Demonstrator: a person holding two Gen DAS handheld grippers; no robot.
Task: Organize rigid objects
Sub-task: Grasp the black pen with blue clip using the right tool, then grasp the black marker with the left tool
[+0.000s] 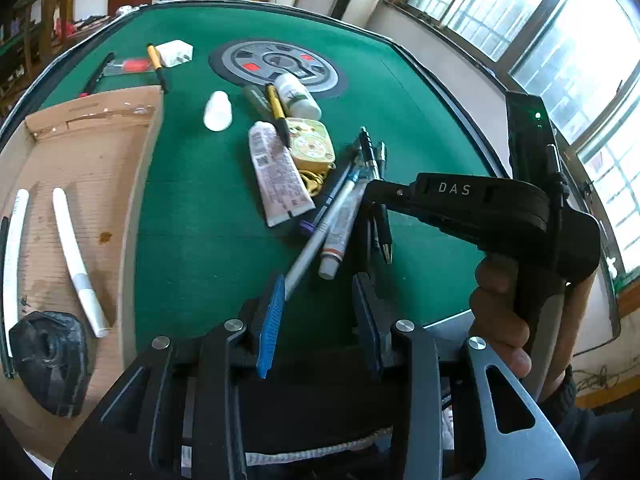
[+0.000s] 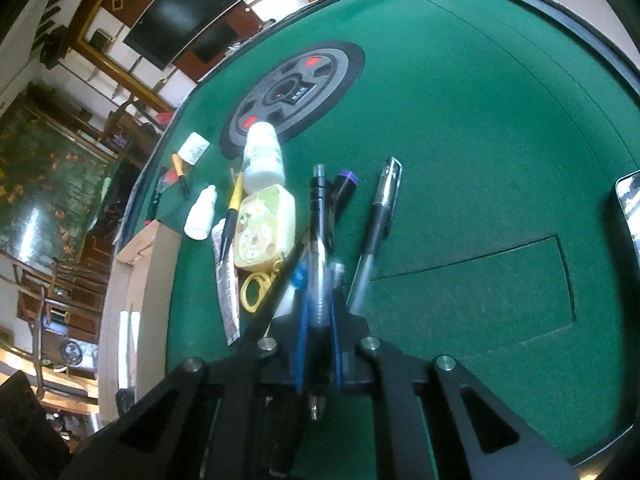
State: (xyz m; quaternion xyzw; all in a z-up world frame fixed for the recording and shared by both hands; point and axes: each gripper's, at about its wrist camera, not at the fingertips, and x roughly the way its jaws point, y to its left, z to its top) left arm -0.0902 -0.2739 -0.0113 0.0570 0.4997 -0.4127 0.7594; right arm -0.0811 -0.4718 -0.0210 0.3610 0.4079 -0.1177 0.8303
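Pinching pen [image 2: 318, 240] in right tool [image 2: 318, 344], pads on its clear barrel, near pile on tabletop [image 2: 480, 160] | light, stiff, slick: hold mid-barrel | left tool [image 1: 320, 320] spread, empty.

Daylight pours in from the big gridded windows [image 1: 560, 40] on the right, totally blown out white. The green felt table [image 1: 400, 120] is evenly lit with soft shadows. Heavy fisheye bending and black corners in both views. The clear-barrelled pen [image 2: 318, 280] nearest the right camera looks blurry.
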